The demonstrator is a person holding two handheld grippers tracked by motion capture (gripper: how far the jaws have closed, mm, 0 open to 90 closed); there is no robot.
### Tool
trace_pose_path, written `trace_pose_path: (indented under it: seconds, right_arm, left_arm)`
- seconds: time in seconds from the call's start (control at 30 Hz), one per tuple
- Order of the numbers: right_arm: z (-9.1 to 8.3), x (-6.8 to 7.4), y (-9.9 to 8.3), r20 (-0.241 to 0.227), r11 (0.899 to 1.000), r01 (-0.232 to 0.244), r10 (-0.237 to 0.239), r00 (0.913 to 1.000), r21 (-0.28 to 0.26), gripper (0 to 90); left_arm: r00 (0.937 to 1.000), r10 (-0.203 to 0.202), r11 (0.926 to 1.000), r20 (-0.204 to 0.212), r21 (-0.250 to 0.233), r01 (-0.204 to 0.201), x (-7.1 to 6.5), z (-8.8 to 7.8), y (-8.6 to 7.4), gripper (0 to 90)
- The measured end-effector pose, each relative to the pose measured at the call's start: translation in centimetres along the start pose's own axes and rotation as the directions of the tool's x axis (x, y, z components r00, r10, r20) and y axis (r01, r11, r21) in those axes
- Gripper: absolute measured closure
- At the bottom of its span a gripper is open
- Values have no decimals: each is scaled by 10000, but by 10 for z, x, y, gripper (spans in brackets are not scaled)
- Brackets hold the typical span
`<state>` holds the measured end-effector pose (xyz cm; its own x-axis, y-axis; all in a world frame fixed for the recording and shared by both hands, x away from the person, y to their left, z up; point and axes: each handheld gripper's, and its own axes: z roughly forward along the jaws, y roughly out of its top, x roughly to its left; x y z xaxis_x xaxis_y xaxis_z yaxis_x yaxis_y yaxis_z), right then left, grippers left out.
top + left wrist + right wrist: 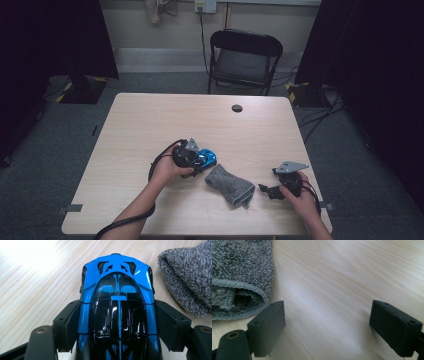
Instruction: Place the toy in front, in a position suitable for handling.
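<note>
Blue toy car [117,305] clamped in left tongs [117,325], right tongs [327,327] wide open

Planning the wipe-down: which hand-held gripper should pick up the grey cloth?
Right hand-held gripper: jaws open and empty beside the folded grey terry cloth; the left hand-held gripper is clamping the blue-and-black toy car.

High view: overhead, facing 12 o'clock across table [150,120]. Gripper views: close, low over tabletop; both share grey cloth [187,277].
</note>
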<state>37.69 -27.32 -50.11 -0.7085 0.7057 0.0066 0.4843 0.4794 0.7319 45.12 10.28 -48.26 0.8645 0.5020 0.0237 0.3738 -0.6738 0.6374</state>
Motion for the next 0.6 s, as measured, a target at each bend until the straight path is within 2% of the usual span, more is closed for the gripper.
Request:
trace_pose_path:
  seconds: [0.13, 0.33, 0.4, 0.6]
  right_arm:
    - [0, 0, 0, 0, 10000, -4, 4, 10000, 2, 126]
    - [0, 0, 0, 0, 10000, -3, 3, 10000, 1, 126]
    - [0, 0, 0, -1, 10000, -4, 4, 10000, 2, 126]
    - [0, 0, 0, -1, 10000, -5, 5, 10000, 1, 126]
  left_arm:
    - [10000, 71, 10000, -49, 39, -71, 0, 0, 1, 265]
    - [9998, -203, 9991, 46, -364, 204, -1, -3, 2, 230]
    - [9998, -187, 9987, 58, -471, 190, -2, -7, 7, 196]
    - [10000, -92, 9974, 7, -711, 92, -2, -18, 11, 195]
